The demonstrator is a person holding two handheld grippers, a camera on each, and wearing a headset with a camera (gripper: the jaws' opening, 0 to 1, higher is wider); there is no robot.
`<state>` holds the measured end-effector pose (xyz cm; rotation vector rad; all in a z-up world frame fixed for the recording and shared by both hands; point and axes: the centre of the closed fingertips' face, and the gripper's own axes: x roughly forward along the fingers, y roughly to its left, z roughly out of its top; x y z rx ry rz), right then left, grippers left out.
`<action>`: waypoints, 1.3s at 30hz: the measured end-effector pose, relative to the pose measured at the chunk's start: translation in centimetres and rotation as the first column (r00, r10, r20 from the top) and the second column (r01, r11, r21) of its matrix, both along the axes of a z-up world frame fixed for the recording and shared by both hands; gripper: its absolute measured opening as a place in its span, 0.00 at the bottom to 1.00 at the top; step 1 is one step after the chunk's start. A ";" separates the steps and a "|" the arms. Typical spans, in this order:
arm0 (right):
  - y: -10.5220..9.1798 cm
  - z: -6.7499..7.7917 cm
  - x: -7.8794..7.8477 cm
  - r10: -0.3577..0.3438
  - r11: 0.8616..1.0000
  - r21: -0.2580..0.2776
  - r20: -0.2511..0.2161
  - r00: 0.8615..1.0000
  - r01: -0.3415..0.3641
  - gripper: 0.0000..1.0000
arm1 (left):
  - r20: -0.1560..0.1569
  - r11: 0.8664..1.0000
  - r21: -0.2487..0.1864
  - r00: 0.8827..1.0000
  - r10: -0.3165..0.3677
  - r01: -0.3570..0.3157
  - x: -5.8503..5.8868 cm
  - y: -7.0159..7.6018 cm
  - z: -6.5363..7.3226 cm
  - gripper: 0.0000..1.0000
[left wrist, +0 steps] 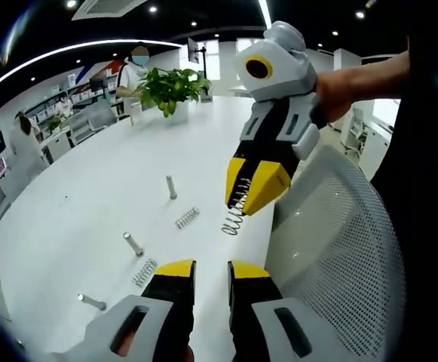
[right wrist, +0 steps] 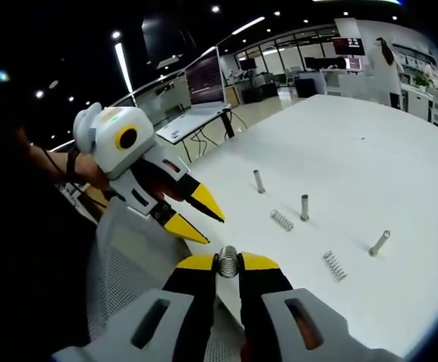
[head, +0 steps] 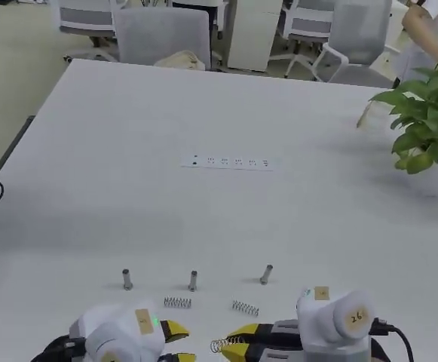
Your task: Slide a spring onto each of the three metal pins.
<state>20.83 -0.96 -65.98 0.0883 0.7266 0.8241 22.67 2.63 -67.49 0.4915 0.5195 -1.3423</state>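
Your head view looks forward and down across the table (head: 203, 113) from its near edge. Your left gripper view faces the right gripper (left wrist: 241, 207) close by, your right gripper view the left gripper (right wrist: 212, 230), and all three share the pins (head: 193, 280).

We note a large white table (head: 203, 113), grey chairs (head: 162, 34) behind it. A leafy plant (head: 426, 113) sits at its right edge; overhead lights (right wrist: 120, 59) are probably strips.

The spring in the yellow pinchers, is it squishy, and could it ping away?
Probably squishy: the spring is thin wire in open coils, so a hard squeeze might bend it. It looks very light. The right gripper pinches just one end while the rest dangles, so it may wobble or ping free.
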 end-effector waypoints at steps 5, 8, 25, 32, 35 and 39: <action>-0.3 0.1 0.4 0.004 1.000 -0.007 0.004 1.000 -0.004 0.09 | -0.012 0.998 -0.019 0.998 0.055 -0.056 1.0 0.7 0.2 0.10; -0.5 0.1 0.7 0.006 1.000 -0.017 0.012 1.000 -0.006 0.09 | -0.018 0.996 -0.030 0.996 0.089 -0.089 1.6 1.1 0.4 0.10; -0.8 0.3 4.0 0.102 0.988 -0.122 0.027 0.994 -0.098 0.09 | -0.044 0.943 -0.070 0.946 0.322 -0.324 5.6 6.4 0.5 0.17; -0.4 0.3 5.8 0.152 0.976 -0.161 0.029 0.988 -0.146 0.09 | -0.059 0.904 -0.082 0.908 0.416 -0.419 7.0 9.0 0.2 0.22; -0.2 0.2 6.4 0.174 0.970 -0.178 0.028 0.984 -0.166 0.09 | -0.065 0.888 -0.085 0.891 0.449 -0.453 7.3 10.0 0.1 0.24; 0.2 0.1 7.6 0.203 0.959 -0.205 0.027 0.979 -0.193 0.09 | -0.075 0.867 -0.088 0.872 0.484 -0.490 7.7 11.3 -0.1 0.27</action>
